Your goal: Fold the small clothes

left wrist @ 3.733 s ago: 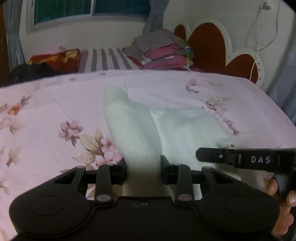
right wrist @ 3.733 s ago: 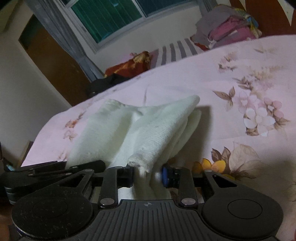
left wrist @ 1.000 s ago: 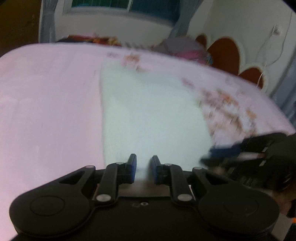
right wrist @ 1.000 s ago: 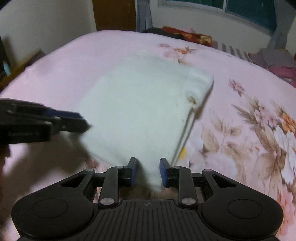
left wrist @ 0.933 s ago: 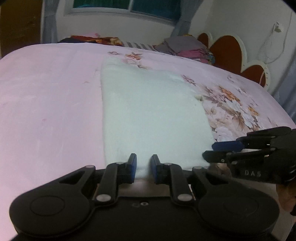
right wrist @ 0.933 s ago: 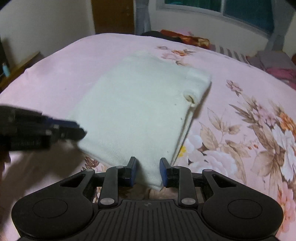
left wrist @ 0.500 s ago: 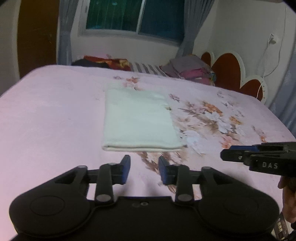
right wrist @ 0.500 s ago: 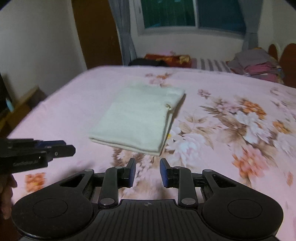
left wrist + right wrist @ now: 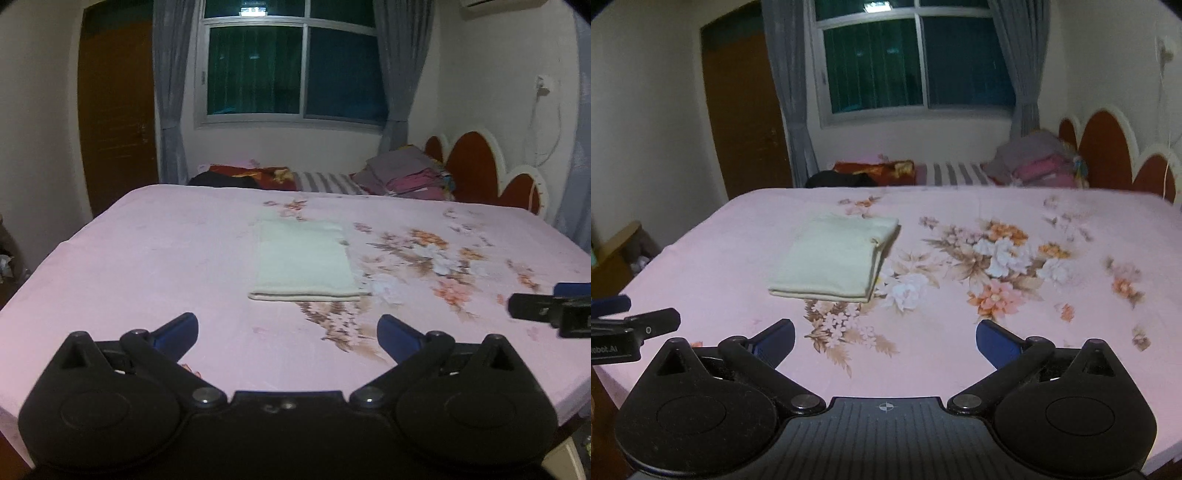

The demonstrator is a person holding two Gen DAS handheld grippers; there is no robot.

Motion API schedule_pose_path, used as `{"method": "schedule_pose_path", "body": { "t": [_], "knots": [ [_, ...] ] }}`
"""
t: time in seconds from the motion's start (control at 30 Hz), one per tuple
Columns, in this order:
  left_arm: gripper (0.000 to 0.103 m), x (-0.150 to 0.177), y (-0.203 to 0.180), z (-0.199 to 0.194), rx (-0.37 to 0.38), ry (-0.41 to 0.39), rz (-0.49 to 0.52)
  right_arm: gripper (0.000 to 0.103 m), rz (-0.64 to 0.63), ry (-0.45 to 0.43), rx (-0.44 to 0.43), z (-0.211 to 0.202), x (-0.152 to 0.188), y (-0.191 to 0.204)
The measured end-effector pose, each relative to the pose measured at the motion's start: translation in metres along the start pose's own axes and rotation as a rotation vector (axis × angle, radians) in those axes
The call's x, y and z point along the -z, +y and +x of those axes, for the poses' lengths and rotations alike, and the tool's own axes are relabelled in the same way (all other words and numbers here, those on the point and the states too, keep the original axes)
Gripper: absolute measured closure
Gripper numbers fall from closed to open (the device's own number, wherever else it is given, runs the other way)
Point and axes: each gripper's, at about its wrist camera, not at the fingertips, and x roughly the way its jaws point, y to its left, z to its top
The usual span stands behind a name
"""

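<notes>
A pale cream garment (image 9: 303, 258), folded into a flat rectangle with its layered edge toward the camera, lies on the pink floral bedspread (image 9: 147, 266) near the middle of the bed, beside a printed spray of flowers (image 9: 997, 254) to its right. Both grippers hang over the near edge of the bed, well apart from the cloth. The left gripper (image 9: 287, 328) has its blue-tipped jaws opening, spread wide, with nothing between them; the right gripper (image 9: 884, 338) likewise has its jaws opening and empty. Each shows at the side of the other's view. At the far side, a pile of folded clothes (image 9: 406, 173) sits by a red scalloped headboard (image 9: 476, 162), under a dark curtained window (image 9: 291, 62); a brown door (image 9: 114, 110) stands at left.
</notes>
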Motion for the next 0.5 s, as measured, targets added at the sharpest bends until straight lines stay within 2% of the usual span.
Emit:
{"method": "schedule_pose_path", "body": {
  "t": [0.2, 0.5],
  "knots": [
    [0.000, 0.003, -0.015, -0.030, 0.016, -0.048, -0.010, 0.000, -0.013, -0.024, 0.015, -0.028, 0.007, 0.010],
    [0.000, 0.001, -0.021, -0.043, 0.027, -0.075, -0.014, 0.000, -0.008, -0.056, 0.008, -0.048, 0.002, 0.009]
  ]
}}
